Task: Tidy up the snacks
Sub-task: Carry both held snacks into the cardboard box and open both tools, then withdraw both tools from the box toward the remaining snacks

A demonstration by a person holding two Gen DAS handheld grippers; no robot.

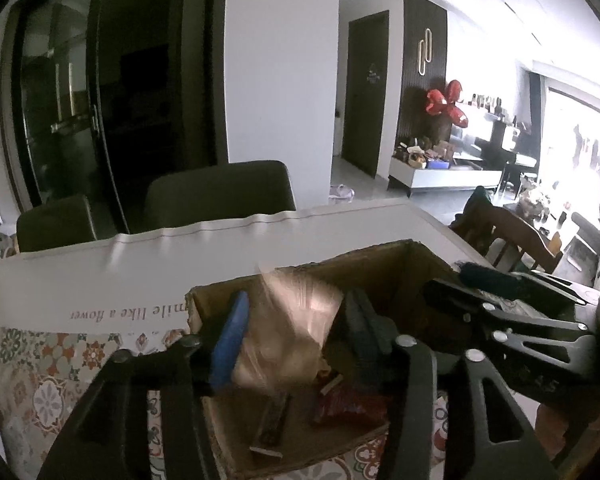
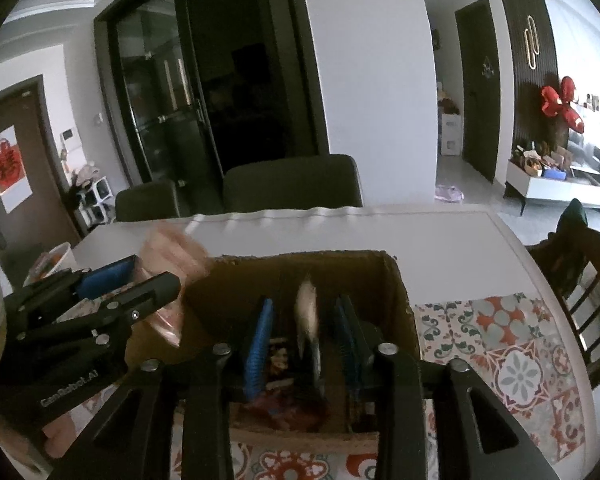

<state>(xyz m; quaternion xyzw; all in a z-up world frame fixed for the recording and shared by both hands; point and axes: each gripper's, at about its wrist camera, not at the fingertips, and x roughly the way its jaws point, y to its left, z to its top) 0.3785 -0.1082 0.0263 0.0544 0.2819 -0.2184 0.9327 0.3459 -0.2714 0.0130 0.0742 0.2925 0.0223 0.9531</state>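
Note:
An open cardboard box (image 1: 384, 268) (image 2: 236, 276) stands on the table with a red packet (image 1: 348, 404) (image 2: 284, 408) and a dark bar (image 1: 274, 420) on its floor. My left gripper (image 1: 296, 308) (image 2: 156, 272) hovers over the box's left side. A blurred, clear pinkish snack bag (image 1: 292, 332) (image 2: 172, 260) sits loose between its spread fingers. My right gripper (image 2: 305, 308) (image 1: 452, 276) is over the box's middle, open. A thin, blurred pale packet (image 2: 308, 316) hangs between its blue pads (image 2: 258, 344) without touching either one.
The table has a white cover (image 1: 140, 272) printed with words at the back and a patterned tile cloth (image 2: 512, 352) in front. Dark chairs (image 2: 292, 184) stand behind the table and a wooden chair (image 2: 588, 264) to the right. A bowl (image 2: 52, 260) sits at far left.

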